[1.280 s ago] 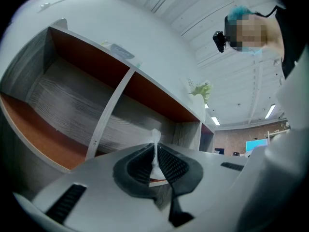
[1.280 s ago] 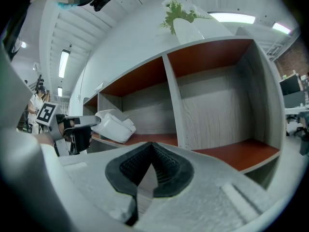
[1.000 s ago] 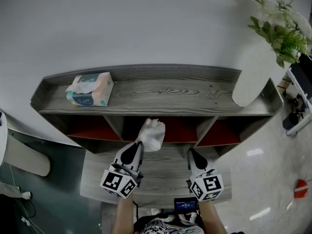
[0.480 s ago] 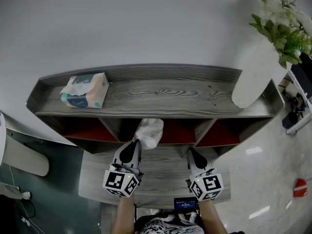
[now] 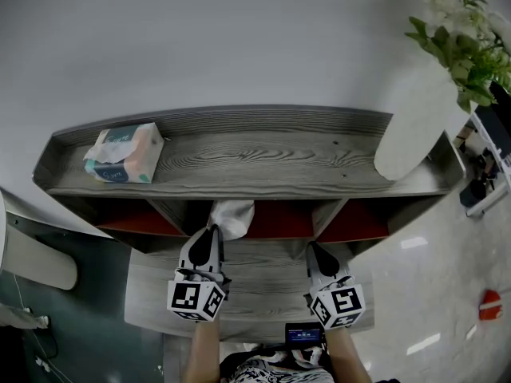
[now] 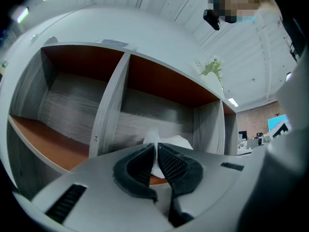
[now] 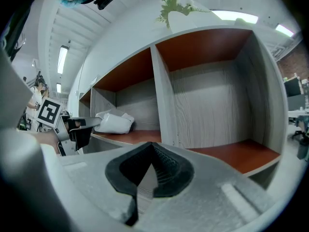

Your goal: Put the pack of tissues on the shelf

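Your left tongs [image 6: 156, 149] are pinched on the pack of tissues [image 6: 175, 141]. The pads bite a thin fold at its near end, and the white bulk sticks out ahead of the tips. Your right tongs [image 7: 152, 147] are pressed together with nothing in them, level with the left ones and well apart from the pack. The pack is at the mouth of the shelf's [image 5: 263, 156] middle compartment [image 6: 161, 112], straight ahead of the left tongs. From the right tongs it shows off to their left, low over that bay's red-brown floor [image 7: 130, 136]; resting on it or just clear, cannot tell. Step in hand, as I read it: seat the pack inside and let go. Go forward and slightly down until the bulk lies flat on the floor, then spread the tongs. The grip is on soft wrap only, so the pack will likely sag and swing; move slowly, no twisting. The upright divider [image 6: 109, 106] stands just left of the left tongs, so aim a little right of it and the pack shouldn't snag its edge. Release only once the weight is on the board, or it may flop back off the lip. Then draw straight back. The right tongs need do nothing. A second tissue pack [image 5: 124, 152] and a white vase [image 5: 413, 126] sit on the top board, above and well off to either side of both tongs, not in your way.
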The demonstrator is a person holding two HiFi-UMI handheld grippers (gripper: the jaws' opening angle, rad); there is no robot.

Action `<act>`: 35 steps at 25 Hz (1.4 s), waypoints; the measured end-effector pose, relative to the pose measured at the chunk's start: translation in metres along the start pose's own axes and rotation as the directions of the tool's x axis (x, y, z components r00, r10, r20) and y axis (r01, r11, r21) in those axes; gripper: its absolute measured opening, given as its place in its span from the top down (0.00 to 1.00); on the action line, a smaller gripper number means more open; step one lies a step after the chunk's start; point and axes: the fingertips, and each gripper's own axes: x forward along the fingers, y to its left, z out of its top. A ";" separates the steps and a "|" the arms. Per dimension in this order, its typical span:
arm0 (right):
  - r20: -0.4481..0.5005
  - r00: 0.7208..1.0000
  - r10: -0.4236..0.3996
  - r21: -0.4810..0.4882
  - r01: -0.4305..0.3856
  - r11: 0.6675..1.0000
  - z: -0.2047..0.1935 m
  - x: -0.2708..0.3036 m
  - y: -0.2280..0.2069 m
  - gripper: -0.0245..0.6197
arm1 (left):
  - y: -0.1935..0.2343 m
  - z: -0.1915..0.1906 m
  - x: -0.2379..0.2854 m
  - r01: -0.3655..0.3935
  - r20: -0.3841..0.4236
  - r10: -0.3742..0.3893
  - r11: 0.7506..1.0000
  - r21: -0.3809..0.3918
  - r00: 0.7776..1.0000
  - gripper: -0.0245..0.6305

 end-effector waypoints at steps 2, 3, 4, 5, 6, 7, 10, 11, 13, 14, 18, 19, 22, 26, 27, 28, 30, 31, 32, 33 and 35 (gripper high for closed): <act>0.000 1.000 0.004 0.001 -0.004 1.000 0.000 0.001 -0.001 0.95 | 0.000 -0.001 0.002 -0.003 -0.001 0.003 1.000 0.002 1.000 0.94; -0.001 1.000 0.004 0.004 -0.004 1.000 0.000 0.001 -0.001 0.95 | 0.000 -0.001 0.003 -0.005 -0.003 0.005 1.000 0.004 1.000 0.94; -0.002 1.000 0.004 0.009 -0.004 1.000 -0.001 0.002 -0.002 0.95 | 0.000 -0.002 0.004 -0.009 -0.004 0.009 1.000 0.006 1.000 0.94; -0.002 1.000 0.006 0.012 -0.006 1.000 -0.001 0.002 -0.002 0.95 | 0.000 -0.003 0.004 -0.012 -0.008 0.012 1.000 0.008 1.000 0.94; -0.002 1.000 0.009 0.015 -0.009 1.000 -0.002 0.003 -0.002 0.95 | 0.000 -0.004 0.005 -0.015 -0.012 0.015 1.000 0.009 1.000 0.94; -0.002 1.000 0.013 0.017 -0.013 1.000 -0.002 0.003 -0.002 0.95 | 0.000 -0.006 0.006 -0.018 -0.018 0.018 1.000 0.011 1.000 0.94; -0.005 1.000 0.023 0.016 -0.023 1.000 -0.003 0.005 -0.002 0.95 | 0.001 -0.011 0.009 -0.031 -0.035 0.032 0.999 0.017 0.999 0.94; -0.007 1.000 0.025 0.018 -0.025 1.000 -0.004 0.005 -0.002 0.95 | 0.001 -0.012 0.009 -0.034 -0.040 0.035 0.999 0.019 0.999 0.94; -0.009 1.000 0.025 0.022 -0.024 0.999 -0.004 0.005 -0.003 0.95 | 0.000 -0.014 0.012 -0.035 -0.049 0.036 0.999 0.027 0.998 0.94; -0.010 1.000 0.024 0.023 -0.024 0.999 -0.005 0.005 -0.003 0.95 | 0.000 -0.015 0.013 -0.036 -0.053 0.038 0.999 0.033 0.998 0.93; -0.012 1.000 0.020 0.026 -0.020 0.999 -0.006 0.004 -0.005 0.95 | -0.001 -0.018 0.017 -0.036 -0.063 0.038 0.998 0.044 0.997 0.93; -0.012 1.000 0.019 0.027 -0.018 0.999 -0.006 0.004 -0.005 0.95 | -0.001 -0.018 0.018 -0.033 -0.064 0.036 0.999 0.041 0.997 0.93; -0.006 1.000 0.028 0.019 -0.028 0.999 -0.004 0.003 -0.004 0.95 | -0.001 -0.020 0.020 -0.028 -0.070 0.031 0.999 0.037 0.997 0.93; 0.000 0.999 0.033 0.015 -0.033 0.999 -0.003 0.001 -0.002 0.95 | -0.003 -0.021 0.022 -0.024 -0.081 0.028 0.999 0.048 0.996 0.93; -0.001 0.999 0.032 0.015 -0.032 0.999 -0.003 0.000 -0.001 0.95 | -0.004 -0.022 0.022 -0.017 -0.084 0.021 0.999 0.044 0.996 0.93; -0.001 1.000 0.029 0.016 -0.029 0.999 -0.003 -0.001 -0.001 0.95 | -0.005 -0.022 0.023 -0.009 -0.087 0.012 0.999 0.039 0.996 0.93; -0.001 1.000 0.019 0.021 -0.019 1.000 -0.003 -0.004 -0.001 0.95 | -0.005 -0.023 0.023 0.006 -0.091 -0.003 0.999 0.032 0.996 0.93; 0.000 1.000 0.016 0.021 -0.016 1.000 -0.002 -0.005 0.000 0.95 | -0.005 -0.024 0.023 0.011 -0.094 -0.008 1.000 0.028 0.996 0.93; 0.002 1.000 0.015 0.018 -0.015 1.000 -0.001 -0.006 0.001 0.95 | -0.005 -0.024 0.023 0.014 -0.097 -0.012 1.000 0.022 0.995 0.93; 0.004 1.000 0.014 0.016 -0.014 1.000 -0.001 -0.007 0.002 0.95 | -0.004 -0.025 0.022 0.017 -0.102 -0.015 1.000 0.015 0.995 0.91; 0.007 1.000 0.005 0.020 -0.005 1.000 0.000 -0.011 0.005 0.95 | -0.002 -0.029 0.020 0.018 -0.117 -0.018 1.000 -0.002 0.993 0.85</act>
